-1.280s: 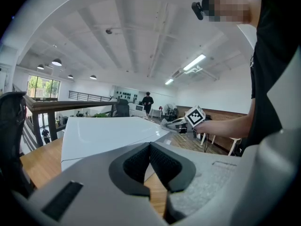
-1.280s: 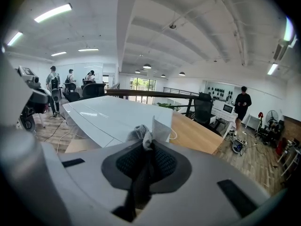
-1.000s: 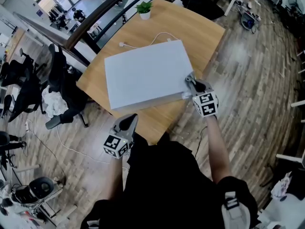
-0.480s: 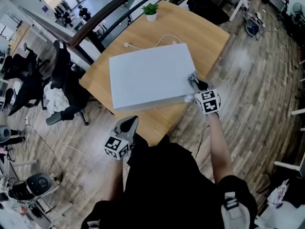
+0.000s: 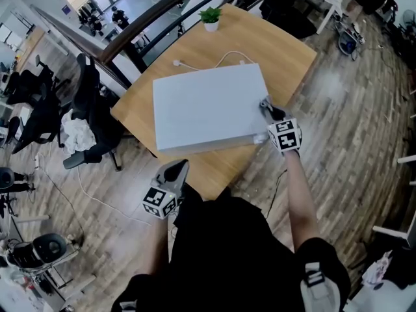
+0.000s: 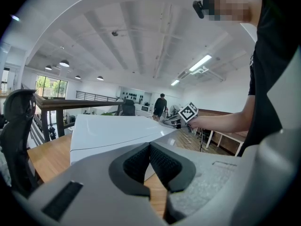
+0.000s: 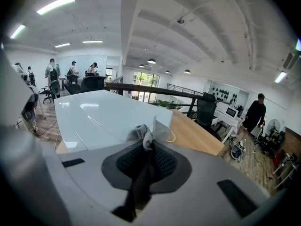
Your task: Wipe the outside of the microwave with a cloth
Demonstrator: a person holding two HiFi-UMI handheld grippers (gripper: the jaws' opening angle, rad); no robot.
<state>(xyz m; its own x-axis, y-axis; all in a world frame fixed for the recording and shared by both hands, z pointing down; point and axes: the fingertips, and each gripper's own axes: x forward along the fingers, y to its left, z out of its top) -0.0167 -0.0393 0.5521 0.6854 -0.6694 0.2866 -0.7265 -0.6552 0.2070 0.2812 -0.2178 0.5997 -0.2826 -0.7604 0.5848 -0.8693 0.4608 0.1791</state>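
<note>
The white microwave (image 5: 207, 106) stands on a wooden table (image 5: 273, 44); its top fills the left of the right gripper view (image 7: 99, 114). My right gripper (image 5: 266, 104) sits against the microwave's right side near the front corner. It is shut on a grey cloth (image 7: 142, 134), which bunches out past the fingertips onto the microwave's top edge. My left gripper (image 5: 175, 169) hangs off the table's front edge, below the microwave, shut with nothing in it (image 6: 150, 147). In the left gripper view the microwave (image 6: 113, 131) lies ahead, with the right gripper (image 6: 175, 120) beyond it.
A white cable (image 5: 218, 60) trails behind the microwave and a small potted plant (image 5: 211, 16) stands at the table's far corner. Office chairs (image 5: 88, 109) and a dark railing (image 5: 130, 38) lie left of the table. Wood floor surrounds it.
The right gripper stays at the microwave's right side with the cloth, shifted only slightly along it. The left gripper has not moved.
</note>
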